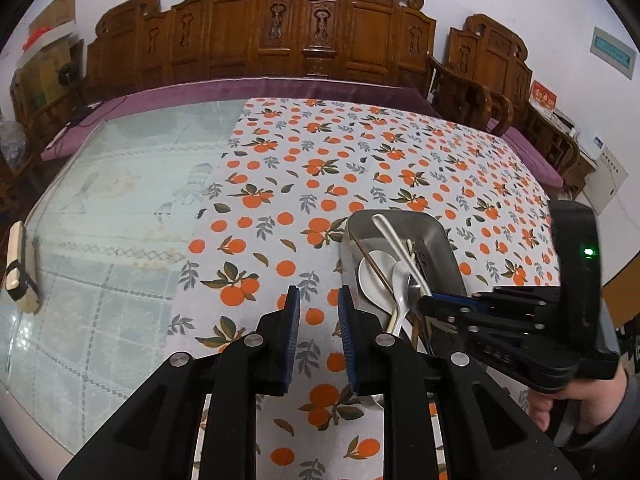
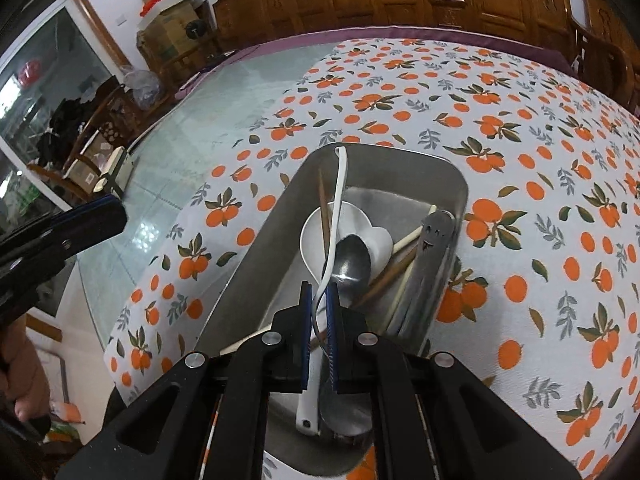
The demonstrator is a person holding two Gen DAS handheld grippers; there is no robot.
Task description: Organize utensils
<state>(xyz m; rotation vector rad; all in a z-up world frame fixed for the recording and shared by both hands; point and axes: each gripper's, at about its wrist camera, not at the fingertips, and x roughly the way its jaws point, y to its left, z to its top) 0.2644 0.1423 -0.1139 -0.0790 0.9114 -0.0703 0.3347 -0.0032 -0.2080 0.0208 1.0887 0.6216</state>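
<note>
Left gripper: jaws slightly apart, nothing between, above orange-print cloth
Right gripper: clamped on white spoon handle
Utensils: piled in steel tray on cloth

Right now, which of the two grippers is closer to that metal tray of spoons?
The right. The right gripper reaches into the metal tray, shut on a white wavy handle. The left gripper hangs beside it over the orange-print tablecloth, holding nothing.
</note>
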